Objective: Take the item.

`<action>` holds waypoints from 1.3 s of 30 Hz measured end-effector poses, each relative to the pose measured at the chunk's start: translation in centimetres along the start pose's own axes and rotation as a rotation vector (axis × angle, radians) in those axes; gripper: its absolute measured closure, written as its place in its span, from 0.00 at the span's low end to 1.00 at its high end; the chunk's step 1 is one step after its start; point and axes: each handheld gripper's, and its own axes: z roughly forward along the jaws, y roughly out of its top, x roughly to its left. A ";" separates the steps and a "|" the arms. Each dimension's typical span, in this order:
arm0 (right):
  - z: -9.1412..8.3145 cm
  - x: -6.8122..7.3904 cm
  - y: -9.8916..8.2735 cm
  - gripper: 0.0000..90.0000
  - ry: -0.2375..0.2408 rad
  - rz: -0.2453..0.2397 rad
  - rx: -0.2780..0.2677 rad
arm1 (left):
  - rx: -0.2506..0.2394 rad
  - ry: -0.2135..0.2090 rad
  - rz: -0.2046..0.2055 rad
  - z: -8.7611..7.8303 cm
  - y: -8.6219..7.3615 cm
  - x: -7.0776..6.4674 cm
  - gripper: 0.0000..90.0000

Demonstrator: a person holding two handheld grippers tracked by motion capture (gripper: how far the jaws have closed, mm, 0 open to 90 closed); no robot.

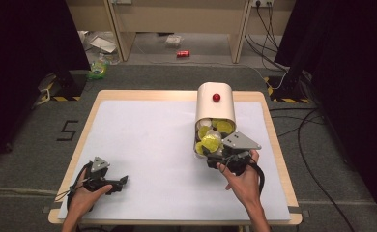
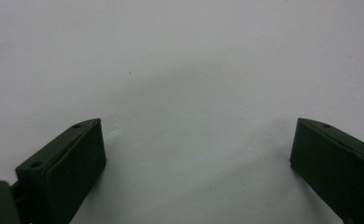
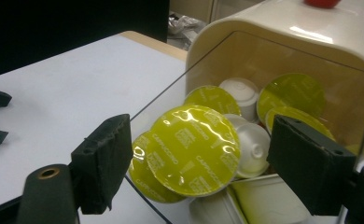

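Right gripper (image 3: pixel 199 154) stands open before the glossy cream container (image 3: pixel 283 60), its jaws around a round yellow foil-lidded capsule (image 3: pixel 192 149) without pressing. Printed lid letters are readable in the right gripper view. Left gripper (image 1: pixel 121 181), open, rests on the matte white table (image 1: pixel 148 145), well apart from the container.

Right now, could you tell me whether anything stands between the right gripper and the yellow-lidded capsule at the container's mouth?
Nothing visible does: the right gripper has its jaws open either side of the yellow-lidded capsule, in front of the cream container.

Capsule bin (image 3: pixel 283 42) top cut off, rt view
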 end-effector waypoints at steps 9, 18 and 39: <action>1.4 0.4 0.1 0.25 -0.020 0.003 0.032 | 0.000 0.000 0.000 0.0 0.0 0.0 0.03; 2.2 0.1 -0.3 0.31 -0.021 0.013 0.064 | 0.000 0.000 0.000 0.0 0.0 0.0 0.03; 1.1 0.0 0.2 0.42 -0.005 0.001 0.023 | -0.001 -0.001 0.000 0.0 0.0 0.0 0.03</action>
